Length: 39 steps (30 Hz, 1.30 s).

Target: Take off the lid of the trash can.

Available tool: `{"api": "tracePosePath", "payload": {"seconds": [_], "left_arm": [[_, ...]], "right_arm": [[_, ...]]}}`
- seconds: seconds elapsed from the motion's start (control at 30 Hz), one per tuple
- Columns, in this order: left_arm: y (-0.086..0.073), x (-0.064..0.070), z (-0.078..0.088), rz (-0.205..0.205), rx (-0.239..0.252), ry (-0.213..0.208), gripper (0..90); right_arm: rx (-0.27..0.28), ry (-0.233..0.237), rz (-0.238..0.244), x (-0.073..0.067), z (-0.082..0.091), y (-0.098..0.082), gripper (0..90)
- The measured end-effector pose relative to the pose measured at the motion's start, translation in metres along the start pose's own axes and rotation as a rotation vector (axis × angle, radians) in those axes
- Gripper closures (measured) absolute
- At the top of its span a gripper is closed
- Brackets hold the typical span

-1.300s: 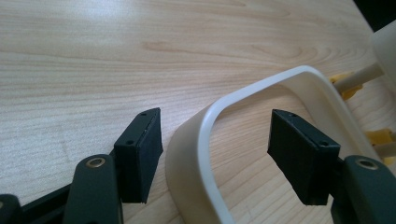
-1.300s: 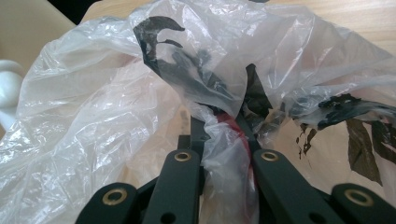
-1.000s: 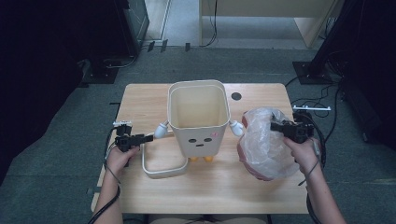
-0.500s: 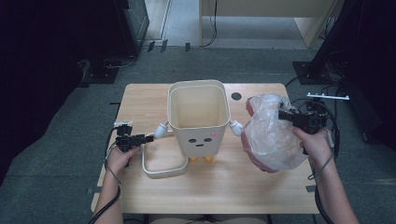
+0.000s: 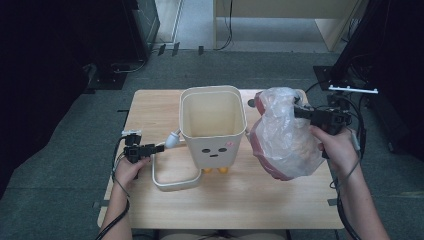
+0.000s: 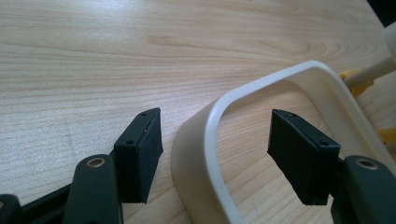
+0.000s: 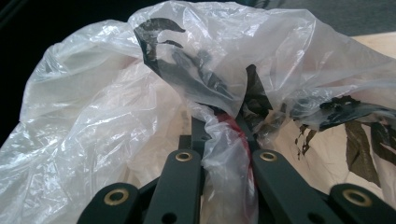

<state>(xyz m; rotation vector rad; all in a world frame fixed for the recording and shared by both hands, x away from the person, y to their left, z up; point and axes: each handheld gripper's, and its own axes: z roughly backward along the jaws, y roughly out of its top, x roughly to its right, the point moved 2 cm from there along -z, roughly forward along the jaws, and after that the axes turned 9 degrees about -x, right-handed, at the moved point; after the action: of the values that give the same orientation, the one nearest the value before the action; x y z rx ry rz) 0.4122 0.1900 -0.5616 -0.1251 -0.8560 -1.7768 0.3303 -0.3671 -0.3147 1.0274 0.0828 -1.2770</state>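
A cream bin (image 5: 212, 125) with a small face and orange feet stands upright at the table's middle. Its cream loop handle (image 5: 172, 175) lies flat on the wood to its left. My left gripper (image 5: 158, 148) rests there, open; in the left gripper view its jaws (image 6: 215, 116) straddle one side of the loop handle (image 6: 205, 154), and the pads (image 6: 140, 149) do not touch it. My right gripper (image 5: 301, 112) is shut on a bunched fold of a clear plastic bag (image 5: 285, 142) with red inside. The bag hangs off the table, right of the bin. Crumpled film (image 7: 116, 102) rises around the pinched jaws (image 7: 219, 123).
The wooden table (image 5: 240, 205) has bare wood at the front. A small black disc (image 5: 251, 103) lies behind the bin. Cables and a dark stand (image 5: 350, 75) crowd the floor at the right; dark equipment stands at the back left.
My right gripper has risen with the plastic bag, lifting it off the table and a little toward the back. The left gripper and the bin have stayed put.
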Motion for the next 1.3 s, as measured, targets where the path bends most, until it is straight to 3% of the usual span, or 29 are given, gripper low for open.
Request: {"api": "tracePosePath", "payload": {"seconds": [0.57,0.87,1.3], "left_arm": [[-0.002,0.0,0.001,-0.009,-0.012,0.008,35.5],[-0.002,0.001,0.001,-0.009,-0.013,0.002,35.5],[-0.001,0.001,-0.001,-0.007,-0.019,-0.004,35.5]], "right_arm": [[-0.003,0.062,0.088,-0.064,-0.009,0.037,86.2],[-0.046,0.089,0.115,-0.091,-0.035,0.05,86.1],[-0.094,0.121,0.131,-0.118,-0.075,0.069,86.1]]}}
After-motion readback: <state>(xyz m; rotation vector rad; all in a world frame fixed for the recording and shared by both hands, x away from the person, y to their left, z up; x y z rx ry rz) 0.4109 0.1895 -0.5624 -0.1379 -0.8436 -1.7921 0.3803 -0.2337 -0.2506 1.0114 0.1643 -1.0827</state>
